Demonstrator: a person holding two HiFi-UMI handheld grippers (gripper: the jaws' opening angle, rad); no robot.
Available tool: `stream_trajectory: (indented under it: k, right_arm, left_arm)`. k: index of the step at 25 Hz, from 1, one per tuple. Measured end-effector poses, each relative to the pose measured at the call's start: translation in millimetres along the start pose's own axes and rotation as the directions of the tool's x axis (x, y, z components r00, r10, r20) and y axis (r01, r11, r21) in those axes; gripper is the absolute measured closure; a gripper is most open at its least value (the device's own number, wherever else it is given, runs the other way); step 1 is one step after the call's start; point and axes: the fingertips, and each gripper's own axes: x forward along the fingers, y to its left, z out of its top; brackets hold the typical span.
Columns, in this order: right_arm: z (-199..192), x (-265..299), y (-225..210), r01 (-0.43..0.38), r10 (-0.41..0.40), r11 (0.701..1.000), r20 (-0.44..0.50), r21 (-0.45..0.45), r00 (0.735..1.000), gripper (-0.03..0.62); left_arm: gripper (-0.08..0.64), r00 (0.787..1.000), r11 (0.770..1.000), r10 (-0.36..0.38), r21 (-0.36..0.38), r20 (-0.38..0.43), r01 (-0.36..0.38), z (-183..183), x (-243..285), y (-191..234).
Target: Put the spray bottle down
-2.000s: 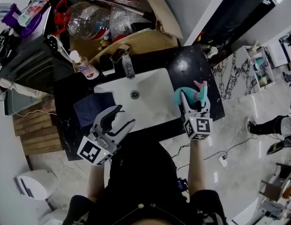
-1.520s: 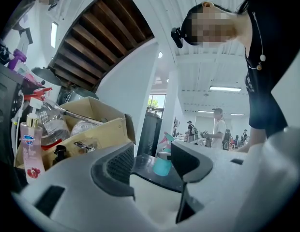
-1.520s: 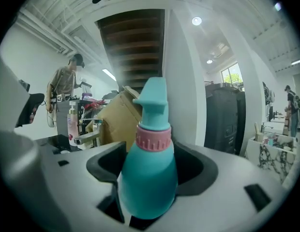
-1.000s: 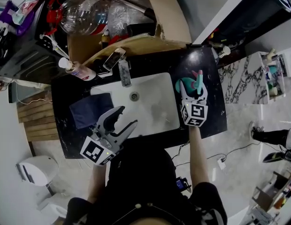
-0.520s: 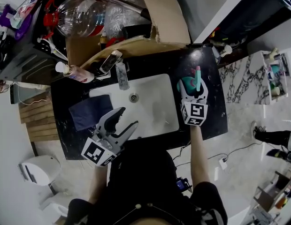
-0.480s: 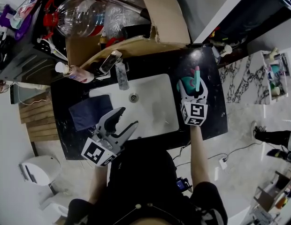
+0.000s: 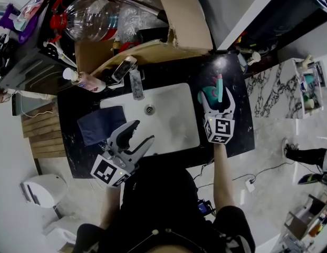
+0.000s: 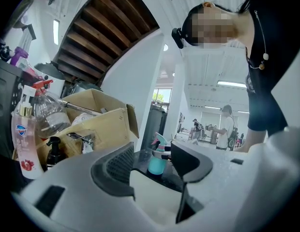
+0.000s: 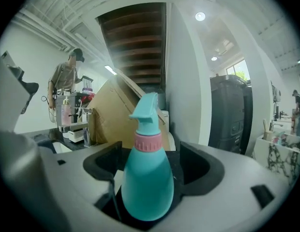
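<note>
The teal spray bottle [image 7: 211, 94] with a pink collar stands upright on the black counter [image 7: 205, 67] to the right of the sink. My right gripper [image 7: 218, 105] is around its belly; its jaws are opening, and in the right gripper view a narrow gap shows on each side of the bottle [image 9: 147, 182]. My left gripper [image 7: 143, 132] hovers open and empty over the sink's front edge. In the left gripper view the bottle [image 8: 157, 161] shows far off between the jaws.
A white sink [image 7: 169, 125] with a chrome faucet [image 7: 136, 83] fills the counter's middle. A dark blue cloth [image 7: 103, 123] lies to its left, and a soap bottle [image 7: 82, 79] lies behind it. A cardboard box [image 7: 179, 15] and plastic bottles [image 7: 89, 20] crowd the back.
The right gripper brought the bottle upright onto the counter right of the sink, and its jaws have since spread away from the bottle's sides. The left gripper has stayed put.
</note>
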Motion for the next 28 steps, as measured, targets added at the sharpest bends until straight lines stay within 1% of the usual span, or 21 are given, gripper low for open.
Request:
stream_trajectory:
  k: [5, 10, 13, 17, 21, 23, 26, 28]
  right_arm:
    - [11, -20, 0, 0.008, -0.008, 1.000, 0.020, 0.005, 1.000, 0.215]
    - [21, -48, 9, 0.008, -0.008, 1.000, 0.041, 0.003, 0.999, 0.227]
    - [26, -63, 17, 0.007, -0.007, 1.000, 0.052, 0.008, 0.999, 0.262]
    - [40, -84, 35, -0.003, 0.001, 1.000, 0.092, 0.029, 0.996, 0.323]
    - [61, -105, 61, -0.052, 0.046, 0.997, 0.126, 0.053, 0.991, 0.334]
    - [72, -115, 74, -0.066, 0.061, 0.997, 0.135, 0.027, 0.989, 0.352]
    - [86, -128, 95, -0.069, 0.077, 0.996, 0.148, -0.058, 0.986, 0.425]
    - [95, -136, 107, -0.084, 0.096, 0.993, 0.161, -0.080, 0.982, 0.448]
  left_arm:
    - [0.321, 1.000, 1.000, -0.004, 0.005, 0.009, 0.004, 2, -4, -4]
    - [0.321, 0.999, 1.000, -0.024, 0.018, 0.027, 0.024, 5, -9, -10]
    - [0.321, 0.999, 0.999, -0.037, 0.024, 0.034, 0.036, 7, -14, -16]
    - [0.319, 0.998, 0.998, -0.049, 0.030, 0.047, 0.048, 9, -21, -18]
    - [0.321, 0.996, 0.998, -0.054, 0.031, 0.072, 0.052, 14, -26, -17]
    - [0.319, 0.995, 0.998, -0.053, 0.036, 0.083, 0.050, 16, -29, -17]
    - [0.321, 0.995, 0.998, -0.044, 0.045, 0.089, 0.040, 17, -33, -14]
    - [0.319, 0.995, 0.999, -0.034, 0.045, 0.095, 0.030, 18, -37, -11]
